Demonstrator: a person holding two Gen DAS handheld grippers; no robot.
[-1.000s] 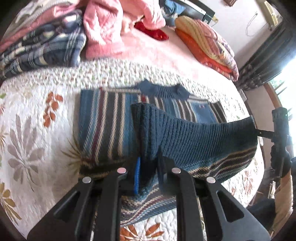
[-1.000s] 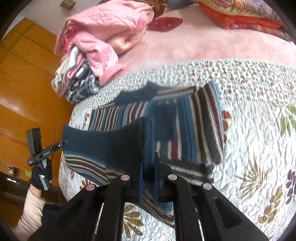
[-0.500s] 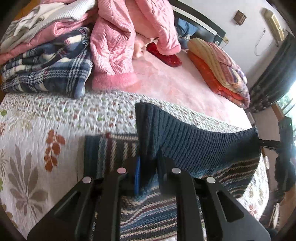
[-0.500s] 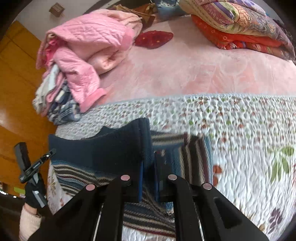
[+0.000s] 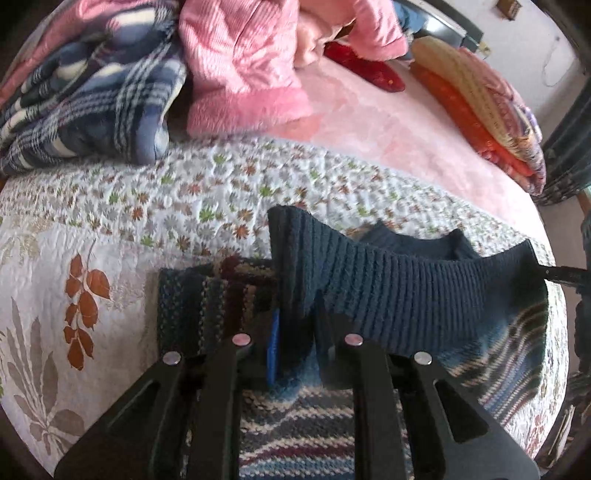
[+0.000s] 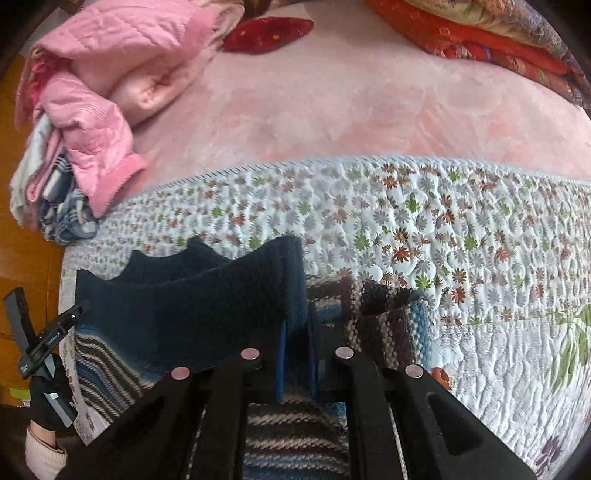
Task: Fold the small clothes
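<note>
Bed with floral quilt over pink blanket; pile of pink and plaid clothes at far left. Striped knit sweater lies on quilt, navy hem lifted taut. Left gripper and right gripper each clamped on a hem corner.

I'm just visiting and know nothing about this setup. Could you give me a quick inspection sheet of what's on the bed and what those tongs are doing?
Surface: floral quilt over a pink sheet.
Job's things: striped sweater, its navy hem lifted and stretched between both tongs.
Clutter: pink jacket, plaid blanket, red cushion, folded orange bedding.
Grippers: left tongs shut on the hem; right tongs likewise.
Cables: nothing seen.
Surroundings: wooden panelling.
</note>
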